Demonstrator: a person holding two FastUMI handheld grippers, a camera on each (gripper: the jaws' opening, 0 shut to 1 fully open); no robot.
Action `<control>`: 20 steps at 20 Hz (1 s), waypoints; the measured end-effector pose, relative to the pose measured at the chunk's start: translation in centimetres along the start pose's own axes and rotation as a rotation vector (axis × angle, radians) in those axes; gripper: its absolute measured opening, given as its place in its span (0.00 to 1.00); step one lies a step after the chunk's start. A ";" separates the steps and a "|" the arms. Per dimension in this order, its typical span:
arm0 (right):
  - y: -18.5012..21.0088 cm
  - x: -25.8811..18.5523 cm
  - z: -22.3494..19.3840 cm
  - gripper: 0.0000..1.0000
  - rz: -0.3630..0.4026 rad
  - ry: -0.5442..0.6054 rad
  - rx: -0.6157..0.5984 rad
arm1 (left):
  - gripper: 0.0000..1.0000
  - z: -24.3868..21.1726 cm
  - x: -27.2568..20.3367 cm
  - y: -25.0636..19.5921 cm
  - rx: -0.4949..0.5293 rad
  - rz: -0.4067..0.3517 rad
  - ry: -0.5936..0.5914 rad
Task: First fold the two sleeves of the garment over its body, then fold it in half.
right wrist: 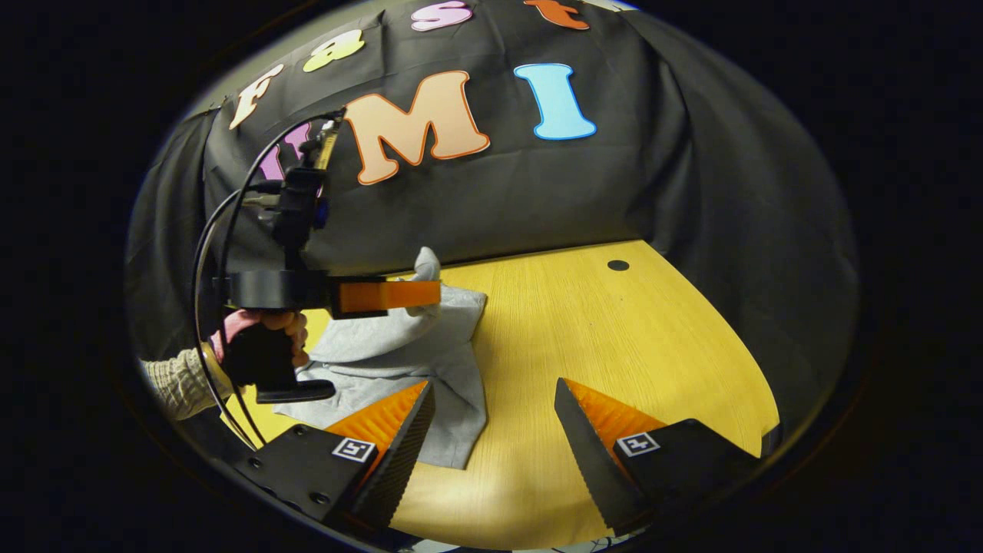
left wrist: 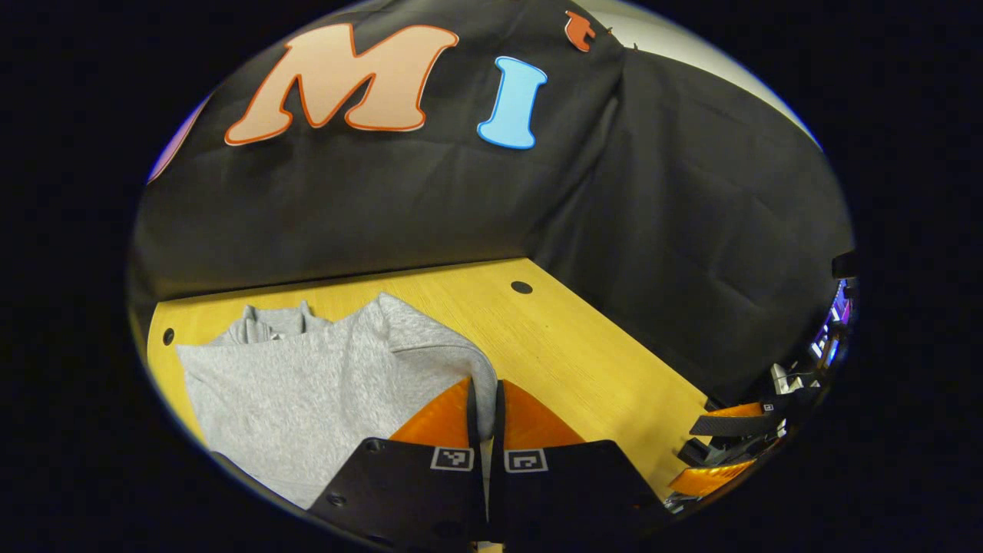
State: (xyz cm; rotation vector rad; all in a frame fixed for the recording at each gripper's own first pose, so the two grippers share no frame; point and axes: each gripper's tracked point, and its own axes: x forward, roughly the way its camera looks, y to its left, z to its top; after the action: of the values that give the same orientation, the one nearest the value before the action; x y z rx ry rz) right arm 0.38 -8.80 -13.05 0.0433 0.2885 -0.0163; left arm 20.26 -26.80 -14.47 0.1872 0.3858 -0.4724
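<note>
1. We take the grey garment [left wrist: 307, 384] as our landmark; it lies on the yellow wooden worktop [left wrist: 584, 361], bunched and partly folded, toward the black cloth wall [left wrist: 691, 230] at the back.
2. In the left gripper view, our left claw [left wrist: 484, 399] is clenched on a fold of the garment: the two fingers stand nearly together, with a thin strip of grey cloth pinched between them at the garment's near right edge.
3. From that pinch the cloth rises in a rounded ridge and runs back toward the collar [left wrist: 269, 322], which sits at the garment's far side, close to the wall.
4. In the right gripper view we see the same left claw [right wrist: 426, 296] from the side, held level over the garment, with a peak of grey cloth lifted at its tip.
5. A hand [right wrist: 261, 338] grips that claw's handle on the garment's left side, and a dark cable [right wrist: 207, 253] loops up from it.
6. Our right claw [right wrist: 491, 415] is released: its fingers stand wide apart, with bare worktop between them.
7. Its left finger [right wrist: 392, 430] lies over the garment's near edge; we cannot tell if it touches. The other finger is clear of the garment, to its right.
8. A small dark hole [right wrist: 617, 266] in the worktop lies well to the right of the garment, near the wall.
</note>
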 end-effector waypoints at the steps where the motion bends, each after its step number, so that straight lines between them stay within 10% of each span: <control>1: 0.0 -0.1 -0.1 0.98 0.000 0.007 -0.003 | 0.02 -0.4 0.8 0.1 -0.009 0.010 0.005; 6: -0.2 1.1 -1.1 0.94 0.009 0.044 -0.025 | 0.26 -0.1 1.5 1.4 -0.026 0.049 -0.028; 7: 0.1 1.4 -1.3 0.94 0.015 0.051 -0.035 | 0.58 0.3 1.2 2.0 -0.017 0.073 -0.048; 9: 0.9 1.9 -1.9 0.94 0.032 0.067 -0.056 | 0.90 0.6 -0.4 3.7 -0.007 0.118 -0.073; 20: 8.1 6.1 -8.2 0.94 0.156 0.213 -0.101 | 0.95 -8.5 -15.8 16.2 -0.055 0.428 -0.001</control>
State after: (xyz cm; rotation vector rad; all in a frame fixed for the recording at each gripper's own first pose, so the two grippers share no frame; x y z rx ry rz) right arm 4.05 -0.36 -22.29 -0.0335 0.4973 0.1583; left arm 12.29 -3.98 -14.43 0.2101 0.3453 -0.0401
